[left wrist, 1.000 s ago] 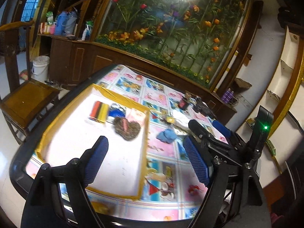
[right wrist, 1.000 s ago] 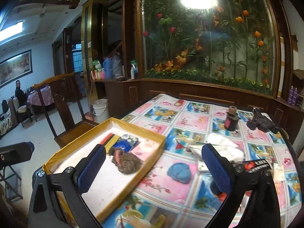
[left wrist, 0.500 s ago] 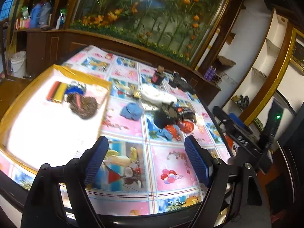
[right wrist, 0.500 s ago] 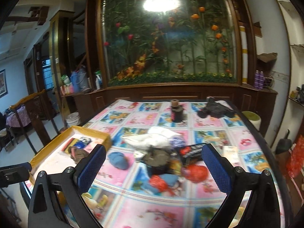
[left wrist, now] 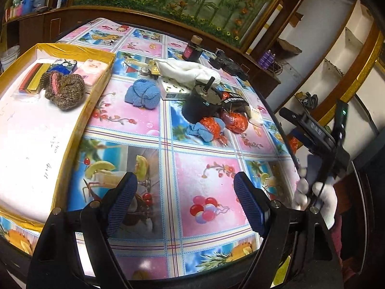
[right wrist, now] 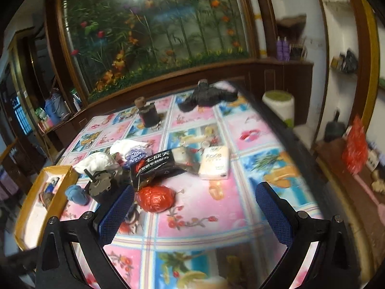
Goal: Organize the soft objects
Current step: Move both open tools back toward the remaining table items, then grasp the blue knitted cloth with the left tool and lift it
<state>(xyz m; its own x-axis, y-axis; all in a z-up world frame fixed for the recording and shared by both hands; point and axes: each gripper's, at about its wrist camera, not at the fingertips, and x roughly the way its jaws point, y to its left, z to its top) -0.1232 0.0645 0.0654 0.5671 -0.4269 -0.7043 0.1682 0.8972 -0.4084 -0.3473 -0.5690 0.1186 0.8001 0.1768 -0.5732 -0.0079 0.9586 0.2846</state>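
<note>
Both grippers have swung away from the gold-edged box (left wrist: 79, 120) toward the cluttered middle of the table (left wrist: 207, 173). Left gripper (left wrist: 185, 200) hangs wide open, gripping nothing, over bare tablecloth. Right gripper (right wrist: 195, 207) is spread wide and empty too, with the red crinkly bundle (right wrist: 156, 198) just past its left pad. Blue knit ball (left wrist: 143, 94) sits beside the box, brown knit one (left wrist: 63, 90) inside.

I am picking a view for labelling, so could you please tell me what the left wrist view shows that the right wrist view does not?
Only the left wrist view shows the brown knitted bundle clearly in the yellow box, and a gloved hand holding the right claw. Only the right wrist view shows the cream tissue pack. Both show the blue cloth ball, the red crinkled ball and the black motor.
</note>
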